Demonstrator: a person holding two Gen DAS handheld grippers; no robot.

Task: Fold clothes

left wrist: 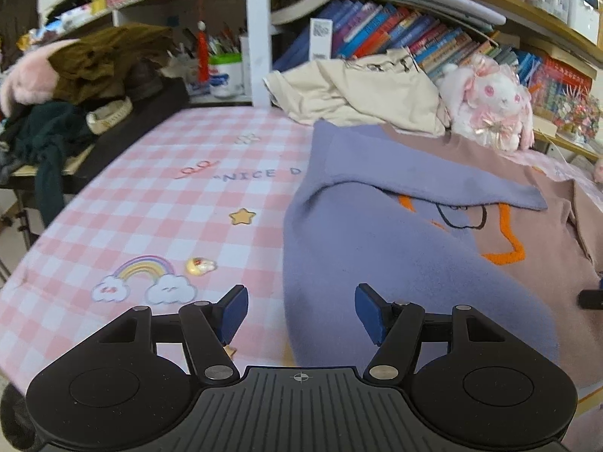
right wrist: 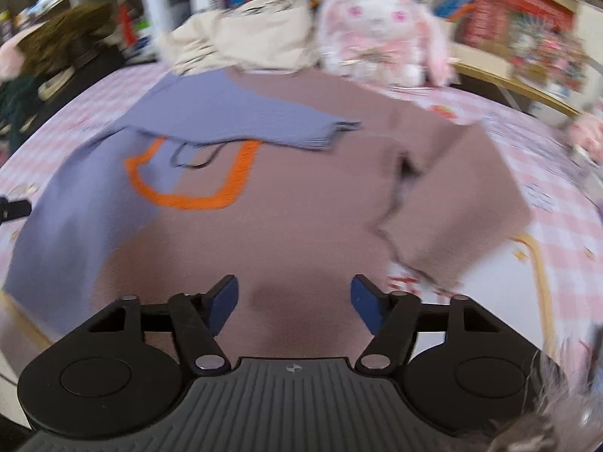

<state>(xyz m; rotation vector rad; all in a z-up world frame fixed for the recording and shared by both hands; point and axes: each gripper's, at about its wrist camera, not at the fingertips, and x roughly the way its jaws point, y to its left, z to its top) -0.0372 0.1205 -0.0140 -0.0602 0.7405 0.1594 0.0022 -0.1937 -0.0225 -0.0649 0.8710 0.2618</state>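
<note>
Two grippers hang over a big sweater that lies flat on a table with a pink checked cloth. The sweater is purple on one side and brownish pink on the other, with an orange outline stitched on the front. Its purple sleeve is folded across the chest, and the brownish sleeve lies bent along the other side.

The left gripper has its blue pads apart, with nothing between them. It sits above the purple edge of the sweater, where the sweater meets the cloth. The right gripper also has its pads apart and holds nothing. It sits above the lower middle of the sweater. That view is blurry.

Behind the sweater lie a cream shirt in a heap and a white and pink toy bunny. Books fill the shelf at the back. Dark clothes are piled off to the left side.
</note>
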